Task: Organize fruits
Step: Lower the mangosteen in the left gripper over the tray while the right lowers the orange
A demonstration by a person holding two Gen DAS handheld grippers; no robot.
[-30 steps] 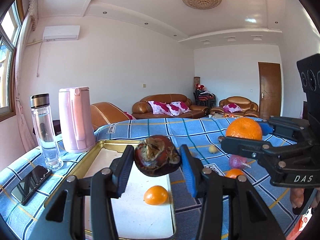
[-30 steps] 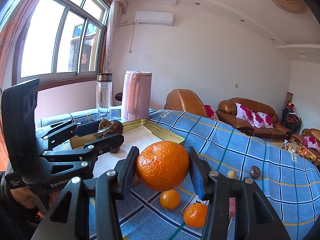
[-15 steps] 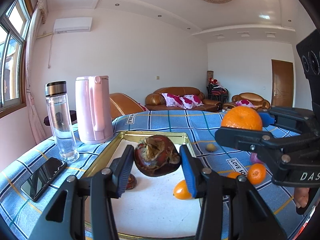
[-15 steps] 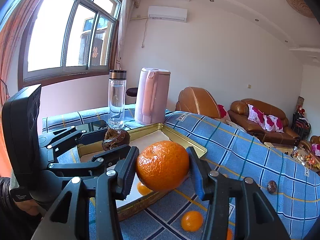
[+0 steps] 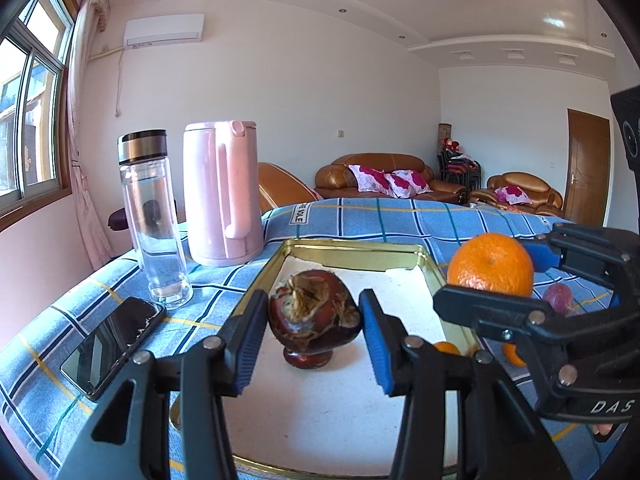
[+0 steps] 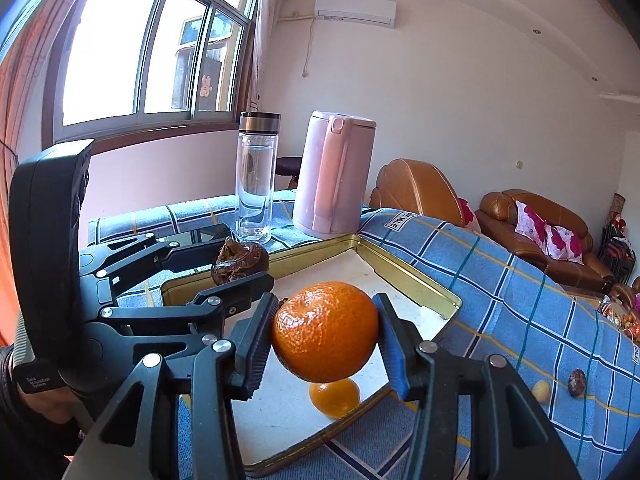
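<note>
Both grippers now hover over the gold-rimmed rectangular metal tray (image 5: 430, 268), having swung in from the blue plaid cloth: left gripper (image 5: 314, 326) clamps a dark brown mangosteen (image 5: 314, 322), right gripper (image 6: 326, 334) clamps a round orange tangerine (image 6: 326, 332); release is judged next.

The left gripper (image 5: 314, 332) points forward and slightly down over the near part of the tray (image 5: 352, 250), its two blue-padded fingers (image 5: 374, 336) closed on a dark brown fruit (image 5: 314, 318) held clear of the tray floor. The right gripper (image 6: 326, 338) points the same way, tilted a little down, over the tray's right edge, its fingers clamped on an orange (image 6: 326, 332) held in the air. The two grippers sit side by side, near each other but apart. A hand (image 6: 36, 396) wraps the left gripper's handle; fingertips (image 5: 604, 428) show under the right one.
</note>
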